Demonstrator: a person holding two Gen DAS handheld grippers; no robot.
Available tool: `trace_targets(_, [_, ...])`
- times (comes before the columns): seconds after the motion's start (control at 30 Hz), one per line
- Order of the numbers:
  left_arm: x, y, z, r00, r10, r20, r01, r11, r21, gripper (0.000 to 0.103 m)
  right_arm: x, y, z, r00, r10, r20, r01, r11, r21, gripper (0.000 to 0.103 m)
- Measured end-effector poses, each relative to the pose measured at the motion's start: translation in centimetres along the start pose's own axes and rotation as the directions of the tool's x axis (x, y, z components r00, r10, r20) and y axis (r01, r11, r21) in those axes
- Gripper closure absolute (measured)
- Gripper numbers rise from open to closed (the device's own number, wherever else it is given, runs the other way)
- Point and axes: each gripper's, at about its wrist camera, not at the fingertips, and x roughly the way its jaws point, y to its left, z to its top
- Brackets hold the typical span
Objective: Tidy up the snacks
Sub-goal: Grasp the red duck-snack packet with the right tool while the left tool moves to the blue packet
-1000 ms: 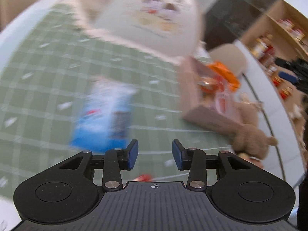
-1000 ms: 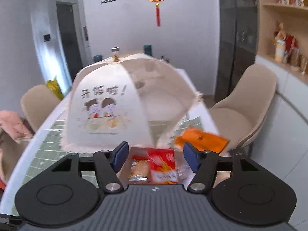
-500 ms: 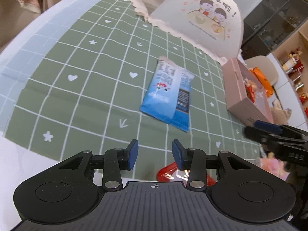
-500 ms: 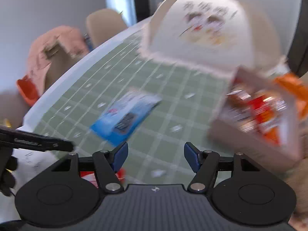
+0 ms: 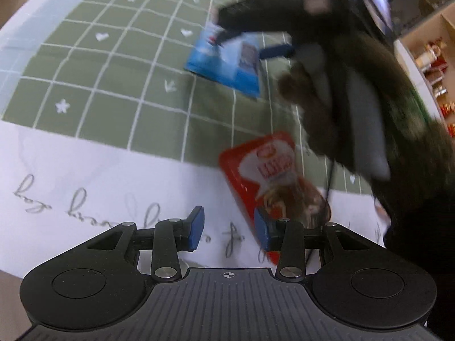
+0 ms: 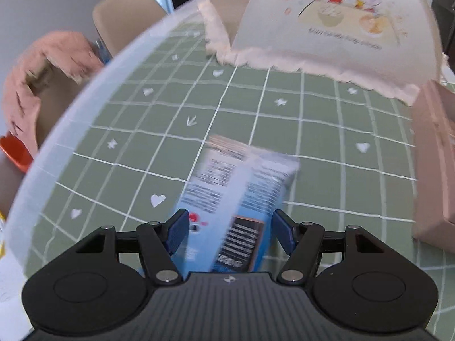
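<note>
A blue snack packet (image 6: 236, 196) lies flat on the green checked tablecloth (image 6: 327, 130). My right gripper (image 6: 231, 234) is open, its jaws on either side of the packet's near end. In the left wrist view the same packet (image 5: 227, 65) shows farther off, with the right gripper (image 5: 244, 42) over it. A red snack packet (image 5: 270, 176) lies near the table's front edge. My left gripper (image 5: 229, 228) is open; its right fingertip sits at the red packet's near end.
A cream mesh food cover (image 6: 327, 20) stands at the far side. A pink cardboard box (image 6: 435, 164) sits at the right. Beige chairs (image 6: 125, 20) and a pink garment (image 6: 48, 65) lie beyond the left table edge. The person's dark sleeve (image 5: 384, 113) crosses the left wrist view.
My right gripper has swung down over the blue packet, which now lies between its open jaws. My left gripper has dropped toward the red packet at the table's front edge.
</note>
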Motion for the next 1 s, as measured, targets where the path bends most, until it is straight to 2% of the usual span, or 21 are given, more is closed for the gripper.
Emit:
trace_targets(0.07, [0.3,-0.2,-0.1,1.0,0.003,-0.01,-0.003,1.0,0.009,0.06,-0.1,-0.1,0.0,1.0,0.027,-0.016,-0.027,1.0,-0.014,0.033])
trace_targets(0.13, [0.7,-0.6,0.0,1.0,0.003,-0.021,-0.003,1.0,0.014,0.06,-0.9,-0.6,-0.8,0.998,0.054,-0.028,-0.056,0.997,-0.061,0.046])
trace_targets(0.2, [1.1,-1.1,0.2,1.0,-0.005,-0.029,0.005,1.0,0.022,0.06,-2.3,-1.8,-2.2,0.999,0.037,-0.021,-0.039,0.993,-0.116,0.055])
trace_targets(0.3, [1.8,-2.2,0.4,0.999,-0.018,-0.036,0.019,0.999,0.051,0.06,-4.6,-4.6,-4.8,1.0,-0.019,-0.002,0.019,0.989,-0.145,0.055])
trace_targets(0.47, [3.0,-4.6,1.0,0.999,-0.021,-0.036,0.025,0.993,0.118,0.06,-8.2,-10.4,-9.2,0.998,-0.07,-0.003,0.07,0.995,-0.073,0.055])
trace_targets(0.63, [4.2,-6.5,1.6,0.999,-0.025,-0.033,0.03,0.984,0.178,0.06,-10.2,-13.7,-14.0,0.982,-0.189,0.005,0.189,0.981,-0.033,0.055])
trace_targets(0.83, [4.8,-6.9,2.6,0.999,-0.034,-0.017,0.037,0.983,0.18,0.06,-14.0,-13.8,-17.3,0.993,-0.076,0.086,0.076,0.997,0.006,0.053])
trace_targets(0.93, [4.6,-6.8,2.8,1.0,-0.025,-0.001,0.025,0.984,0.178,0.061,-15.1,-12.9,-17.8,0.992,-0.049,0.12,0.046,0.999,0.027,0.048])
trace_targets(1.0, [4.0,-6.2,3.1,0.999,-0.029,0.019,0.026,0.987,0.161,0.061,-15.2,-11.9,-17.8,0.992,0.003,0.125,-0.008,0.999,0.042,0.041])
